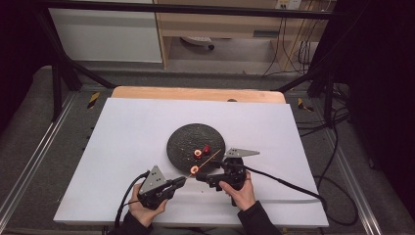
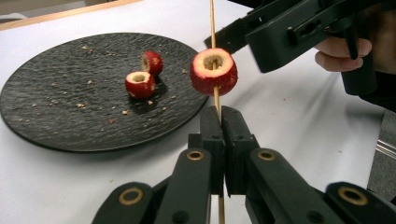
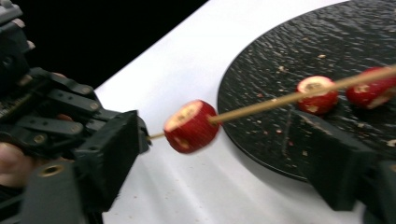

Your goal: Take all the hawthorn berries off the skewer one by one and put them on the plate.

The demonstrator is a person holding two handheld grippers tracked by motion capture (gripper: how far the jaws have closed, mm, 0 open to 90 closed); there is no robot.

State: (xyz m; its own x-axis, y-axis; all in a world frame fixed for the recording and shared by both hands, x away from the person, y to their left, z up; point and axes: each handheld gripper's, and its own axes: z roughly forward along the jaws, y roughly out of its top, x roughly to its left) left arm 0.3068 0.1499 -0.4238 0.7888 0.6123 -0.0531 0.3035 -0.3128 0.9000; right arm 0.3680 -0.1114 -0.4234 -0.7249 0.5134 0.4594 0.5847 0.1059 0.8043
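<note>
My left gripper (image 2: 220, 113) is shut on the lower end of a thin wooden skewer (image 2: 213, 23), held just off the near rim of a black plate (image 2: 56, 107). One red hollowed fruit piece (image 2: 214, 71) is threaded on the skewer a little above the jaws. Two more red fruit pieces (image 2: 139, 84) (image 2: 152, 62) lie on the plate. My right gripper (image 3: 219, 140) is open, its jaws spread wide on either side of the threaded fruit (image 3: 191, 126) without touching it. In the high view the left gripper (image 1: 182, 180) and right gripper (image 1: 200, 176) nearly meet at the table's front.
The plate (image 1: 183, 139) sits mid-table on a white sheet (image 1: 122, 142) and carries small crumbs. A wooden table edge (image 1: 195, 93) shows at the back. Black cables trail from both grippers; one (image 1: 288, 185) runs off to the right.
</note>
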